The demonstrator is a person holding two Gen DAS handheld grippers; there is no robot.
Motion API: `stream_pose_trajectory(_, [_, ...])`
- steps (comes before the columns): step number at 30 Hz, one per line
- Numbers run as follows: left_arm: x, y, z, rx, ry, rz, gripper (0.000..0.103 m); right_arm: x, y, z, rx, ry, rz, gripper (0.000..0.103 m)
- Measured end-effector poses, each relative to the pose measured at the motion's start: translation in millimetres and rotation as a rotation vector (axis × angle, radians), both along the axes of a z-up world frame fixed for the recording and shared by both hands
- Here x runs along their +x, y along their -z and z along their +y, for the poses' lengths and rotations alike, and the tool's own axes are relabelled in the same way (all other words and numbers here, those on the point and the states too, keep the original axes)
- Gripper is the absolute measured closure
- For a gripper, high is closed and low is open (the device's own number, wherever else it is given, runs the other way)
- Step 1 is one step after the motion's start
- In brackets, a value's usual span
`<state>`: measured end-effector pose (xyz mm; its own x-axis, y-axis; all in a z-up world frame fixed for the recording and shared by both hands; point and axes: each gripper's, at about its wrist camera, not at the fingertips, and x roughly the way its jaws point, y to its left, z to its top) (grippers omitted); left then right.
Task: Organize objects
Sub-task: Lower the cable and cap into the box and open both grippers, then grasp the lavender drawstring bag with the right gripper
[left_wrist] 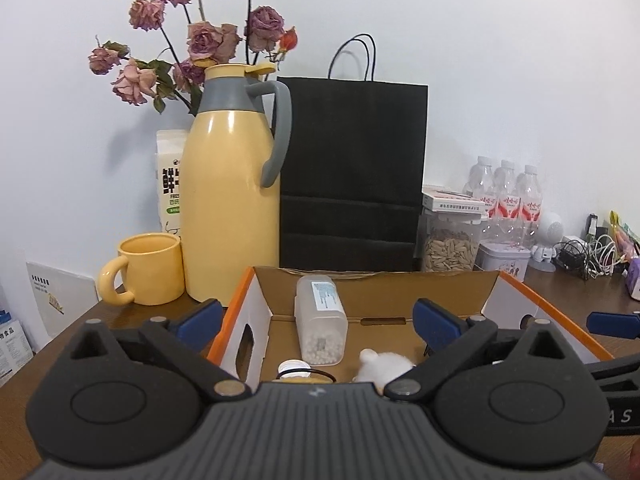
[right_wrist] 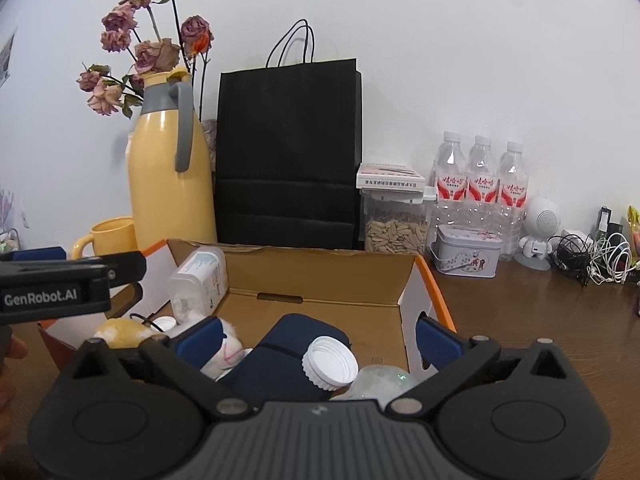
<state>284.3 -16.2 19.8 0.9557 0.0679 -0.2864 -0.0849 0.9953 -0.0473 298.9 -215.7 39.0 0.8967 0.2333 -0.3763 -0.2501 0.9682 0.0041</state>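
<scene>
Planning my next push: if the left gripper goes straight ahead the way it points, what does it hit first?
Probably the clear container of white beads in the cardboard box, standing about midway ahead of the open left gripper. Depth is unclear.

Hidden / cut-off bits

Plush toy and small bottle half-hidden behind gripper body; milk carton mostly behind thermos; clear container partly blocked, contents unclear.

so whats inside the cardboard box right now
Inside the cardboard box: a clear cotton-swab container, a plush toy, a navy pouch and a white-capped bottle. The grippers hide its near floor.
</scene>
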Motion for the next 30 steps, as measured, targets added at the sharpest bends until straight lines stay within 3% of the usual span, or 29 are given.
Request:
stream_pose_trajectory(11, [-38, -1, 2, 0.006, 0.030, -0.009, 0.000, -31, -2, -5, -0.022, -0.007, -0.023, 0.000])
stream_pose_trajectory(30, [-106, 30, 10, 0.041, 0.067, 0.135, 0.000, -89, 25, -36, -0.066, -0.047, 0.093, 0.000])
